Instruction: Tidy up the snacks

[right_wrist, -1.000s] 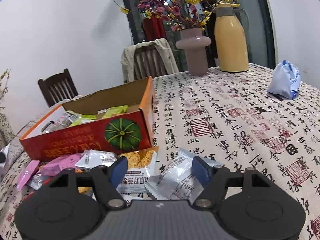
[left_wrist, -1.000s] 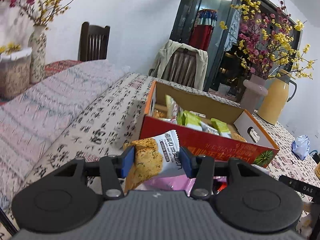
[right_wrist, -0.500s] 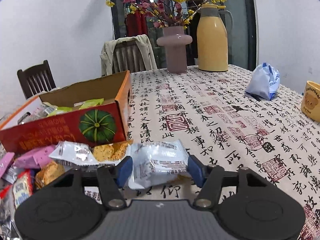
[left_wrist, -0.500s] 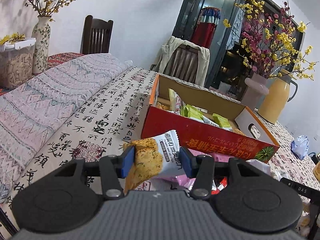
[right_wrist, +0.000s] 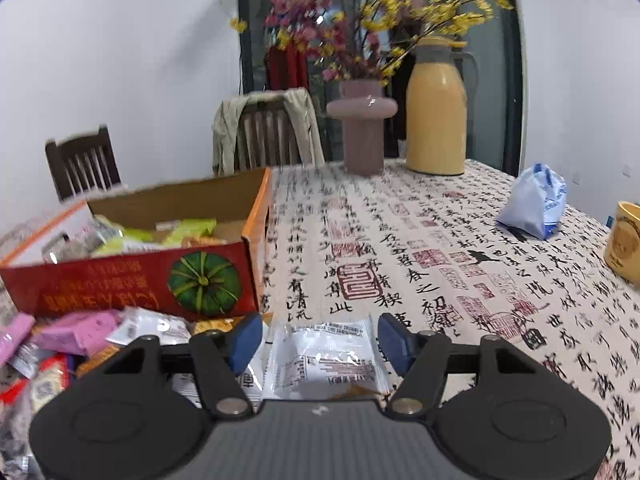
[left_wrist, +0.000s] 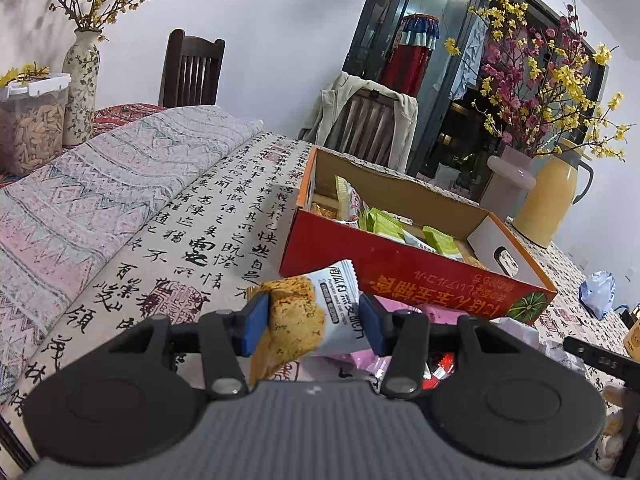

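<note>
While the left gripper (left_wrist: 312,318) clamps a biscuit packet (left_wrist: 310,312) just before the box (left_wrist: 404,276), lift it over the near wall first; the right gripper (right_wrist: 318,338) straddles a clear packet (right_wrist: 328,356), jaws apart.

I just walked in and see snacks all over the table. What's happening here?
Someone is tidying snacks with a hand-held gripper in each hand. The left gripper holds a biscuit packet between its jaws, lifted in front of the red cardboard box, which already has several packets inside. The right gripper has its jaws on either side of a silver packet; whether they grip it is unclear. More loose snacks lie beside the box.
</note>
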{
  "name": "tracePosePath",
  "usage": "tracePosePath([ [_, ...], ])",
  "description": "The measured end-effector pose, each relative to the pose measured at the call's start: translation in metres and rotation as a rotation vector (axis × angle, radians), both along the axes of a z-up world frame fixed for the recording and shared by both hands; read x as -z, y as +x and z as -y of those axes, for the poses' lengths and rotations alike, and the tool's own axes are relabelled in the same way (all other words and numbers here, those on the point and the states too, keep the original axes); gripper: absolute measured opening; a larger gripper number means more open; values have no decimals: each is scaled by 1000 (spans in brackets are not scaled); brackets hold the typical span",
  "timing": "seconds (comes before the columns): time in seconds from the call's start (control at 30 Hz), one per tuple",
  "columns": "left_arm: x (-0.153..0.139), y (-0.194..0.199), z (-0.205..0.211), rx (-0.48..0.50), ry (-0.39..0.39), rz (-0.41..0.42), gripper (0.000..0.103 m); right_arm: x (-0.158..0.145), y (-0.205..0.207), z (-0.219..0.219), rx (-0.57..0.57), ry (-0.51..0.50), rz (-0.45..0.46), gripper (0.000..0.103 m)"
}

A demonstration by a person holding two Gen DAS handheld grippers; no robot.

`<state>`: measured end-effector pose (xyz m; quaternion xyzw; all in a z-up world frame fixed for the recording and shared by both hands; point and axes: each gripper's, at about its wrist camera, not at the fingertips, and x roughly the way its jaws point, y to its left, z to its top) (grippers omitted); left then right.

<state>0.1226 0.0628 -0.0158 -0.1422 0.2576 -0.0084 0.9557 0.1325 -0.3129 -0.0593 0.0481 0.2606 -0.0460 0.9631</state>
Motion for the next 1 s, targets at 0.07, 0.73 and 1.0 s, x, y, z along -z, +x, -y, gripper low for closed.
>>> tracePosePath([
  [0.07, 0, -1, 1, 3, 2, 1, 50, 8, 12, -1, -3, -18, -56, 65],
  [0.73, -15, 14, 11, 25, 31, 45, 50, 2, -1, 3, -45, 10, 14, 21],
  [1.0, -12, 18, 18, 47, 31, 38, 50, 5, 1, 14, -42, 66, -3, 38],
])
